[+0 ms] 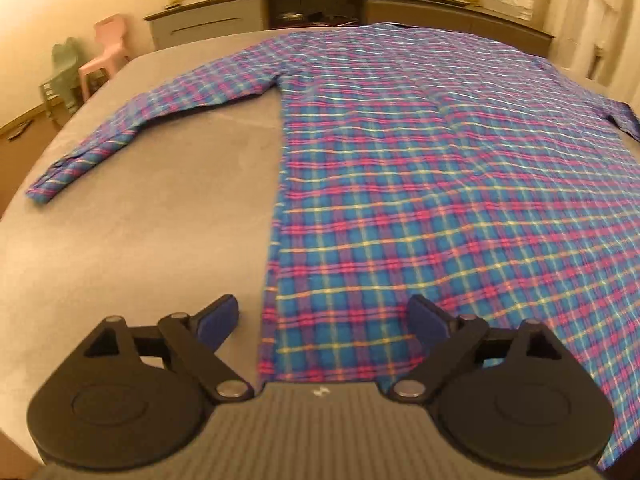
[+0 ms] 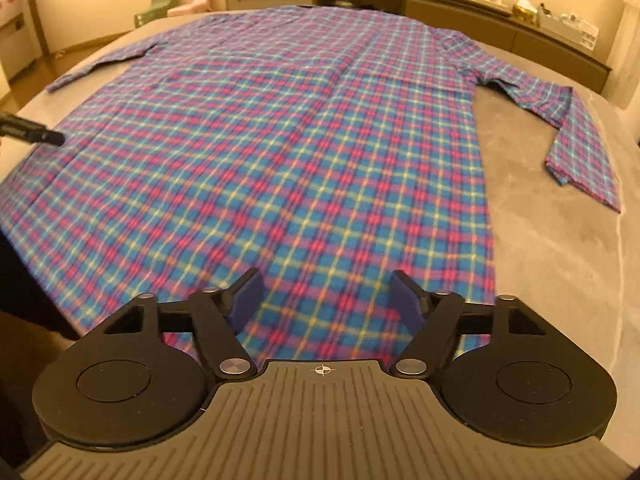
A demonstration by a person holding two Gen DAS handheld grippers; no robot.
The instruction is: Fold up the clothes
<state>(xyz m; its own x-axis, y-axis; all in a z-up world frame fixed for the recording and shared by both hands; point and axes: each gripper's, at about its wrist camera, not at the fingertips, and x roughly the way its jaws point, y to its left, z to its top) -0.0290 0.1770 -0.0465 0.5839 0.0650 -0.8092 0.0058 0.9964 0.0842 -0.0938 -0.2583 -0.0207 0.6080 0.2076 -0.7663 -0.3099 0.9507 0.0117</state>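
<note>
A blue, pink and yellow plaid long-sleeved shirt (image 1: 440,168) lies flat on a grey bed (image 1: 140,240), hem nearest me. It also shows in the right wrist view (image 2: 280,140). Its left sleeve (image 1: 132,128) stretches out to the left; its right sleeve (image 2: 576,140) bends down on the right. My left gripper (image 1: 324,320) is open and empty over the hem's left corner. My right gripper (image 2: 324,296) is open and empty over the hem's right part. The tip of the left gripper (image 2: 36,134) shows at the left edge of the right wrist view.
A long low sideboard (image 1: 360,4) with bowls, glasses and small items runs along the far wall. Small pink (image 1: 106,48) and green (image 1: 64,68) chairs stand at the far left. Bare grey bed surface (image 2: 560,260) lies on both sides of the shirt.
</note>
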